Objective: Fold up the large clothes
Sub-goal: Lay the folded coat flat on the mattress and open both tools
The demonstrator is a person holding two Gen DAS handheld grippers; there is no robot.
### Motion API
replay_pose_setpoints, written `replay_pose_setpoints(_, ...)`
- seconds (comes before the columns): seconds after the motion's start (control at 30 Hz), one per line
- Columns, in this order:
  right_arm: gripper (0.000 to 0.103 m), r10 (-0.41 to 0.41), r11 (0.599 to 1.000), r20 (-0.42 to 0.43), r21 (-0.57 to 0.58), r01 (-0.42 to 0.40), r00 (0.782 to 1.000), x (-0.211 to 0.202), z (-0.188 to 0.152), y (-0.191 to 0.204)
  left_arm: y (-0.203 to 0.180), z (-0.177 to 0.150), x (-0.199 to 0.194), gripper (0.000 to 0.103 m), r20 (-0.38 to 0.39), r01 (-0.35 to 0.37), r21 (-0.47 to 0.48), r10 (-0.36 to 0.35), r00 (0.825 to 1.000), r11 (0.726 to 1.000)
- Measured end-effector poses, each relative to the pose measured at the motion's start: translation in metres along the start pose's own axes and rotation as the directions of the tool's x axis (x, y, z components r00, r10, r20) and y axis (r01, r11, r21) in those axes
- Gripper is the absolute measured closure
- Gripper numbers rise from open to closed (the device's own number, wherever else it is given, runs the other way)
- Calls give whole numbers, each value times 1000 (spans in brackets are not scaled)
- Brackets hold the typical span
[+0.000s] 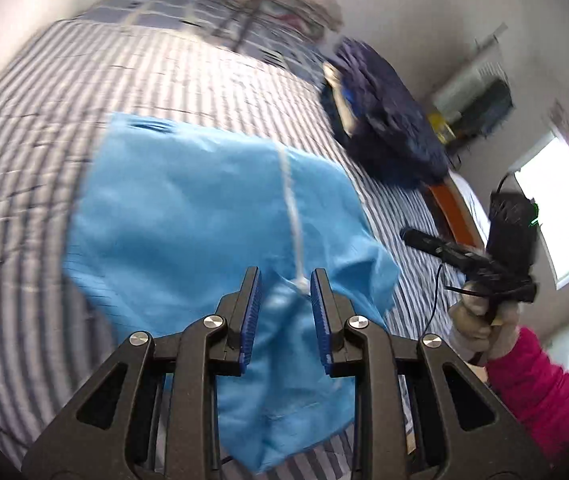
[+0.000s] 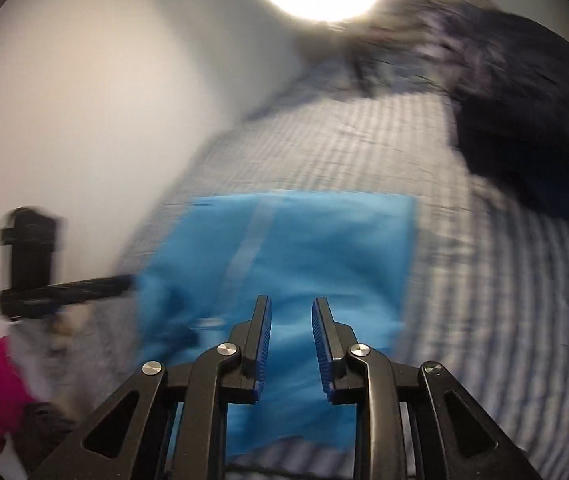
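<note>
lying on one striped bed (image 1: pixel 44 128), one blue garment (image 1: pixel 188 208), left gripper (image 1: pixel 286 292) and right gripper (image 2: pixel 291 322) both parted, grasping nothing

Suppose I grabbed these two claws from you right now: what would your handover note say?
Left claw: open, holding nothing, above the near end of the blue garment.
Right claw: open, holding nothing, also over the garment's near end.
The garment lies on the striped bed, partly bunched, a white strip running along it. A dark blue heap sits farther back on the bed.
Done: garment laid out; the blur hides whether it is folded.
Left: smooth it and fold it.
</note>
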State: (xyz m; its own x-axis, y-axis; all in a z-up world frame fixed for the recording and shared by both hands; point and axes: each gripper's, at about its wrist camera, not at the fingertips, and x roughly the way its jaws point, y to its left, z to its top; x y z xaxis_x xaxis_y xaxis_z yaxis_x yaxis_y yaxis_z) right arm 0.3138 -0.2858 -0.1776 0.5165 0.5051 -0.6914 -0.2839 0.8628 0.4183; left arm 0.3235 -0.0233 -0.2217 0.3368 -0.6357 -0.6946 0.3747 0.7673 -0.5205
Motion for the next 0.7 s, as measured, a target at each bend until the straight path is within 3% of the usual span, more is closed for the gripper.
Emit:
replay_pose_setpoints(0.1,80,56,995,-51,-84,-60,997,9,-11,33,1,-2,25,79,-46,-21,-17,20,999,1000)
replay_pose_setpoints(0.23,80,-65,992,-150,-114,48,987,42,-38,41,23,-9,57,79,-108,-164,-46,158,981,985)
replay_pose_setpoints(0.33,84,-113,993,-270,-56,102,956,63,-58,15,32,-19,59,79,-151,-159,-68,147,978,985)
replay_pose_setpoints(0.4,83,-84,996,-286,-51,72,955,52,-59,13,24,-14,49,79,-147,-148,-51,139,979,988)
replay_pose_setpoints(0.53,78,10,999,-185,-29,-16,983,21,-27,17,2,24,29,79,-57,-149,33,151,987,988)
replay_pose_setpoints(0.63,74,-32,999,-73,-32,30,997,17,12,17,-1,67,38,79,-3,-156,27,156,988,987)
replay_pose_setpoints(0.7,74,-33,999,-49,-16,32,998,24,30,16,1,87,50,79,12,-182,38,181,983,983)
